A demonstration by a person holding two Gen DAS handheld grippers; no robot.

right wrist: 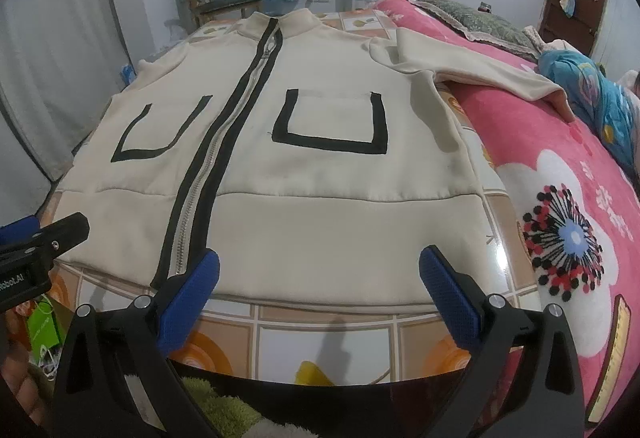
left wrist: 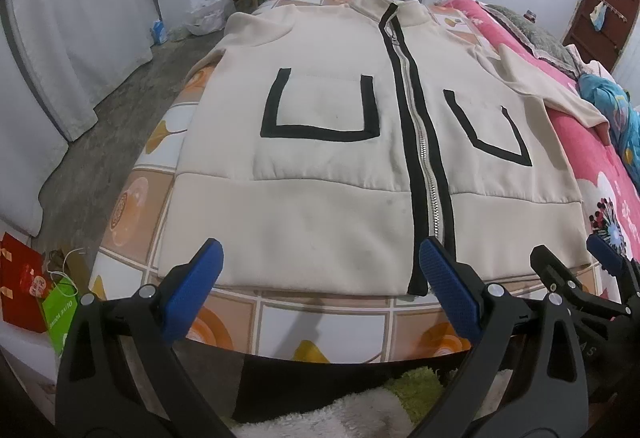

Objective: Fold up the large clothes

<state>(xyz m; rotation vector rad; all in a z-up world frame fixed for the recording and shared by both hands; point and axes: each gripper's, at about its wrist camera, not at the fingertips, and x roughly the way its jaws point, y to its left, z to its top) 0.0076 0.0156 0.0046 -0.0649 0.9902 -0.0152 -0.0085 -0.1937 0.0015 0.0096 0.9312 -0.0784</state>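
A cream zip-up jacket (left wrist: 320, 198) lies face up and flat on the tiled-pattern table (left wrist: 320, 312), collar away from me, hem at the near edge. Its zipper (left wrist: 420, 142) is closed, with two black-trimmed pockets either side. One sleeve (right wrist: 480, 72) stretches out onto the pink floral blanket (right wrist: 560, 198) to the right; the other sleeve is mostly hidden at the far left. The left gripper (left wrist: 320, 278) hovers just short of the hem, jaws spread wide and empty; the right gripper (right wrist: 320, 278) does the same beside it, also wide apart with nothing between them. I'd say folding hasn't started. To do it well, I'd bring that stray sleeve across the chest first, pinch only the fabric edge, keep the hem corners level, and lift low so the body doesn't bunch or slide off the table's glossy top
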